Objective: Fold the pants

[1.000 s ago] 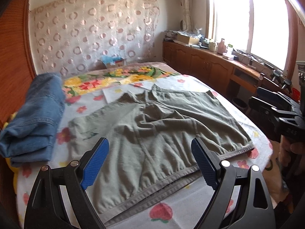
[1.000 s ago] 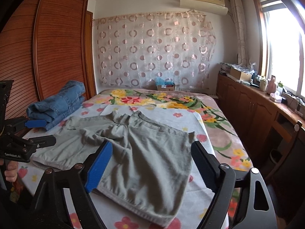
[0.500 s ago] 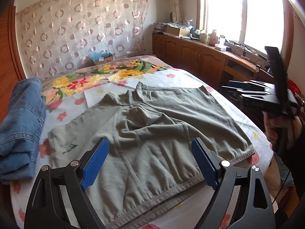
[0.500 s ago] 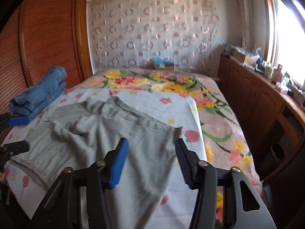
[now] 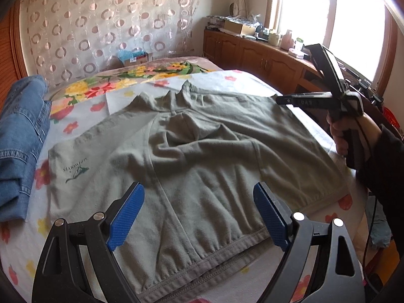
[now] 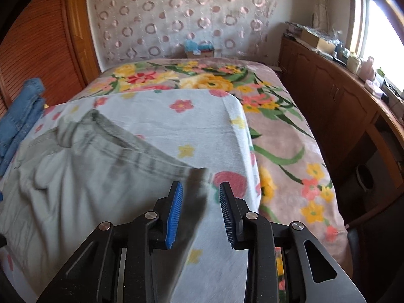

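Grey-green pants (image 5: 202, 166) lie spread flat, slightly rumpled, across the flowered bed.

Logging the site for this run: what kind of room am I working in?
Most likely a home bedroom: the grey pants lie on a bed with a floral blanket, folded jeans beside them, and wooden cabinets stand under a window.

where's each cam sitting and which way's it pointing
Left wrist: on the left gripper, jaws wide open, low over the near hem of the grey pants, facing across the bed toward the curtain wall; the right hand shows at right.
Right wrist: on the right gripper, jaws narrowed around the pants' right waistband corner, facing the curtain.
Shared: the pants, the folded jeans, the floral bedding, the curtain.
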Available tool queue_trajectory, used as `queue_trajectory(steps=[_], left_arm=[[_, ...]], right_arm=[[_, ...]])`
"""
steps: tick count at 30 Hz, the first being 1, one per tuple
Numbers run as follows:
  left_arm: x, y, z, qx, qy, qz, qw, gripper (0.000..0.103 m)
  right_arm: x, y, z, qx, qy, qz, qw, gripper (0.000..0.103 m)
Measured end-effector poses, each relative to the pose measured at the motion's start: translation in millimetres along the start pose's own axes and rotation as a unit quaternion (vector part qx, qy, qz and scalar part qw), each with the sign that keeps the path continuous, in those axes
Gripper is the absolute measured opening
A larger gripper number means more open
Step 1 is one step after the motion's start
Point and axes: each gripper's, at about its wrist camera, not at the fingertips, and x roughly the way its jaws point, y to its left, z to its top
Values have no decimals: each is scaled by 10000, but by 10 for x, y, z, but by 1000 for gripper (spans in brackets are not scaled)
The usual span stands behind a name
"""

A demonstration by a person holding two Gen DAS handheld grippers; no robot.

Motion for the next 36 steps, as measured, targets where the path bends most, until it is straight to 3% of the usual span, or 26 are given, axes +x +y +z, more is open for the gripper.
queue_trajectory(steps=[4, 7, 14, 21, 25, 27, 29, 36], left_arm=[[62, 7, -40, -21, 117, 9, 9999, 89], [112, 24, -69, -21, 227, 15, 9997, 89], [213, 74, -127, -78, 462, 46, 9989, 89], [207, -10, -140, 84, 508, 198, 9985, 89], [224, -12, -123, 149, 531, 256, 9982, 89], [216, -10, -125, 149, 532, 255, 9981, 89], [207, -1, -129, 149, 531, 256, 9982, 89], [208, -1, -116, 180, 529, 249, 9981, 89]], right_arm=[[-63, -49, 47, 187, 49, 156, 9997, 18], [-147, -64, 42, 216, 33, 216, 9995, 4], [-288, -115, 57, 318, -328, -562, 9974, 3], [-436, 5, -96, 261, -227, -412, 9986, 3], [-543, 81, -99, 181, -391, -328, 9985, 11], [-720, 120, -207, 91, -536, -216, 9983, 32], [-806, 163, -326, 15, -627, -114, 9980, 41], [-1260, 334, -1129, -233, -683, 539, 9959, 46]])
